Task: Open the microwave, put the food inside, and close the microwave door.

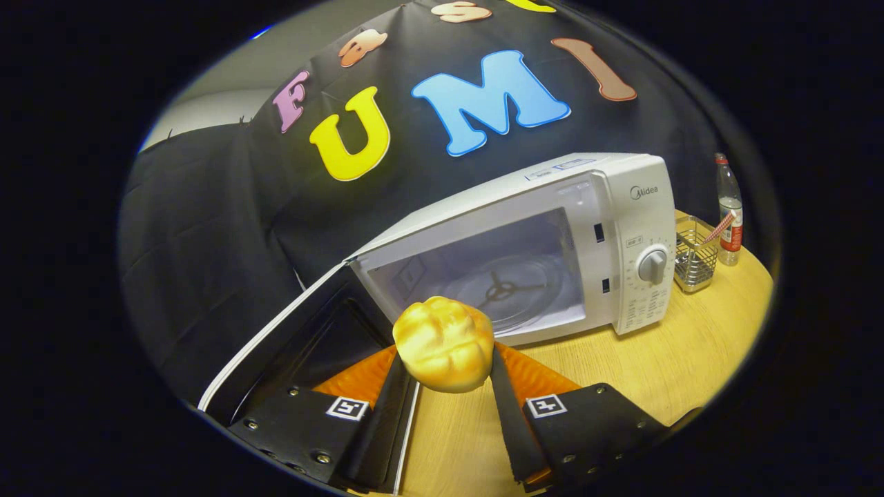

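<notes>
Fingers (pixel 407 386) pinch the bun (pixel 444 343) from both sides, just short of the open door (pixel 290 331) on its left and the microwave (pixel 525 228) cavity. Looks soft and light, probably squashes; keep your grip gentle, mid-body.

A round, pale wooden table (pixel 690 359) with a light grain fills the foreground. Black cloth (pixel 207 228), creased into soft folds, hangs behind it as the booth's wall. Above the cloth, a plain grey-white room wall (pixel 228 103) shows, dimly lit.
</notes>
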`<control>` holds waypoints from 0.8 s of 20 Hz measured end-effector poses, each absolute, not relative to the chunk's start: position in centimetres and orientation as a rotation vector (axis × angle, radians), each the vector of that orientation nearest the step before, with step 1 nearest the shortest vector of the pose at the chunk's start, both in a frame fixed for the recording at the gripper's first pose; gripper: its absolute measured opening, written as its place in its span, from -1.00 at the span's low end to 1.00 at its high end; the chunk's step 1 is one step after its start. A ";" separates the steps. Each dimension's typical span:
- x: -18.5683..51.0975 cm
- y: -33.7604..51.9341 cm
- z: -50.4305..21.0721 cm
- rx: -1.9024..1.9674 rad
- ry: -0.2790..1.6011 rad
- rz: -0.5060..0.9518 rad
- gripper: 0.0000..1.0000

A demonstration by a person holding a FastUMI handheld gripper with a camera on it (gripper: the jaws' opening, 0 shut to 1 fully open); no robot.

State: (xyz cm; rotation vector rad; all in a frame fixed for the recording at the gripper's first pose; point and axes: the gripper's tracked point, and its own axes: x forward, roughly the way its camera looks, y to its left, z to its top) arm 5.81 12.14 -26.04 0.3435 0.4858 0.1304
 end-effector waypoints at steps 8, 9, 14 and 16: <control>11.9 11.6 -29.7 0.424 0.456 0.021 0.37; 12.5 11.8 -30.0 0.446 0.456 0.014 0.37; 15.8 12.9 -31.6 0.561 0.443 0.000 0.36; 17.1 13.4 -32.5 0.543 0.446 -0.004 0.36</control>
